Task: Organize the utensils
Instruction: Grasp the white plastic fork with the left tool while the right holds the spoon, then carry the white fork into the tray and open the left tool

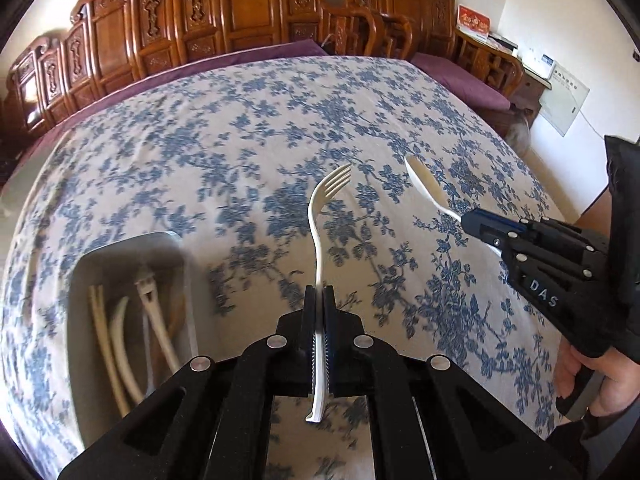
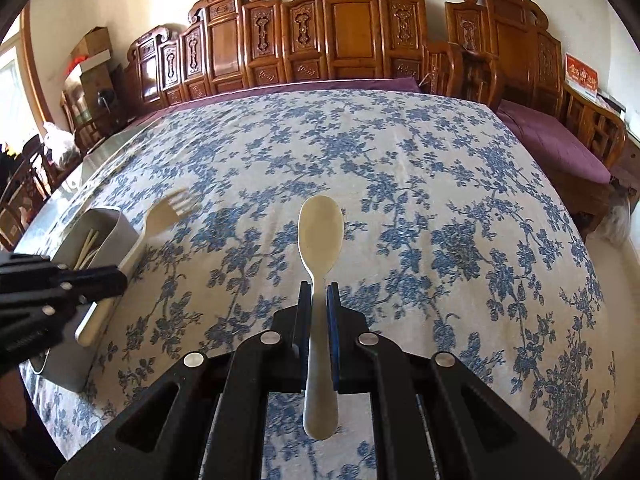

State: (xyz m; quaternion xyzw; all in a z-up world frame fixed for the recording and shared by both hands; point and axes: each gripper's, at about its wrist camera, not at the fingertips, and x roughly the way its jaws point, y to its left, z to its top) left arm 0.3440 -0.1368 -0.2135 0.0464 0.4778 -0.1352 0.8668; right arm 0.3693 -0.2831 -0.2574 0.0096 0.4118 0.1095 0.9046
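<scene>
- Left tongs (image 1: 319,292) clamped on handle of white plastic fork (image 1: 320,232), held above desk's blue-floral cloth (image 1: 240,140).
- Right tongs (image 2: 319,290) clamped on cream plastic spoon (image 2: 320,228).
- Grey utensil holder (image 2: 116,224) with cream sticks stands left, near fork.
- Carved wooden bench (image 2: 352,36) behind desk.

Home living or dining room; carved wooden bench seating (image 2: 352,36) with purple cushions (image 2: 552,140); floral tablecloth (image 1: 280,128) over table; cardboard boxes (image 2: 94,46) stacked in corner.

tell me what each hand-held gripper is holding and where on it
Left hand-held gripper: white fork, clamped on the handle. Right hand-held gripper: white spoon, clamped on the handle below the bowl.
</scene>
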